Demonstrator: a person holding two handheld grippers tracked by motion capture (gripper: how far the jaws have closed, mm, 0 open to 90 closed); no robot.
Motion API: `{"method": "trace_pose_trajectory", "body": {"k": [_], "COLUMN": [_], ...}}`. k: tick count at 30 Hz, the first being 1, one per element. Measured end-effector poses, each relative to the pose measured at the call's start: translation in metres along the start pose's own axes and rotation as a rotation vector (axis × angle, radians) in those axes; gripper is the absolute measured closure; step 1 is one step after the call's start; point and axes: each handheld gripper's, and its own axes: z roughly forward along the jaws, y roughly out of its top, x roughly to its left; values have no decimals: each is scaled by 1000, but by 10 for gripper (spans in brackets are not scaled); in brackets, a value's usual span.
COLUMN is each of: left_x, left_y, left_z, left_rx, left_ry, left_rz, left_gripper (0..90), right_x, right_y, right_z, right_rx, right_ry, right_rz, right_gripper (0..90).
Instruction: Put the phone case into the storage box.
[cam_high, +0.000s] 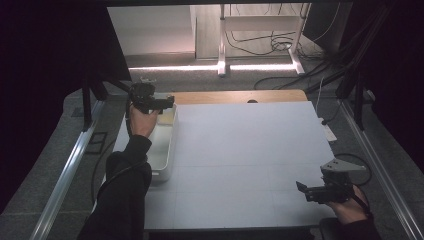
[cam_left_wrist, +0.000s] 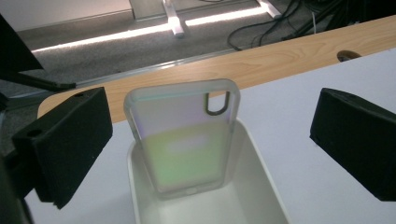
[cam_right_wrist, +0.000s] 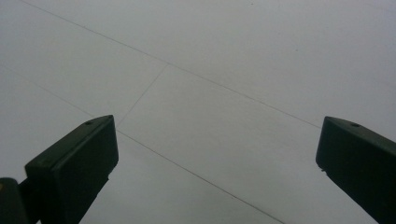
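Left gripper (cam_high: 167, 103) sat over the far end of the white bin (cam_high: 167, 150), jaws spread wide, nothing between them. In the left gripper view (cam_left_wrist: 210, 140) the phone case (cam_left_wrist: 184, 140) stood straight ahead of the jaws and between their lines, apart from both. The case was translucent and frosted, leaning upright against the bin's far wall (cam_left_wrist: 247, 135), lower end down in the bin, camera cut-out at its top right. Clear gaps showed on either side of it, roughly even. The bin's rim (cam_left_wrist: 133, 186) ran below and inside both jaws; the side walls were close to the case's edges, so sideways room in the bin was tight. Beyond the case lay the white table sheet (cam_left_wrist: 289, 93), then a wooden table edge (cam_left_wrist: 280, 53) with a dark hole in it, then floor and cables.

Right gripper (cam_high: 302, 190) was well apart, at the near right corner of the sheet (cam_high: 240, 150), jaws also wide and holding nothing. Its own view (cam_right_wrist: 217, 158) showed bare sheet under and ahead of the jaws, crossed by faint grid lines. Open room lay all round it except the sheet's near and right edges just behind and beside it. Nothing stood between the two grippers.

No readable brand, label or writing on the case, bin or sheet.
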Motion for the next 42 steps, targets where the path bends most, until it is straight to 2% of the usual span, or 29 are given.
{"method": "trace_pose_trajectory", "body": {"k": [2,7,18,29,36,42], "left_x": [0,-2,-4,-2,0,-1], "left_y": [0,-4,-8,-24,-31,-38], "left_z": [-1,-7,-13,-20,-26,-28], "left_rx": [-1,-14,-22,-17,-23,-12], "left_ry": [-3,-43,-79,-107,-145,-184], "left_rz": [3,4,8,22,14,32], "left_gripper": [0,0,0,0,0,0], "right_x": [0,0,0,0,0,0], "right_y": [0,0,0,0,0,0], "right_z": [0,0,0,1,1,1], "right_rx": [0,0,-2,1,1,1], "right_ry": [0,0,1,-1,-1,-2], "right_rz": [0,0,-1,-3,-4,-5], "right_gripper": [0,0,0,0,0,0]}}
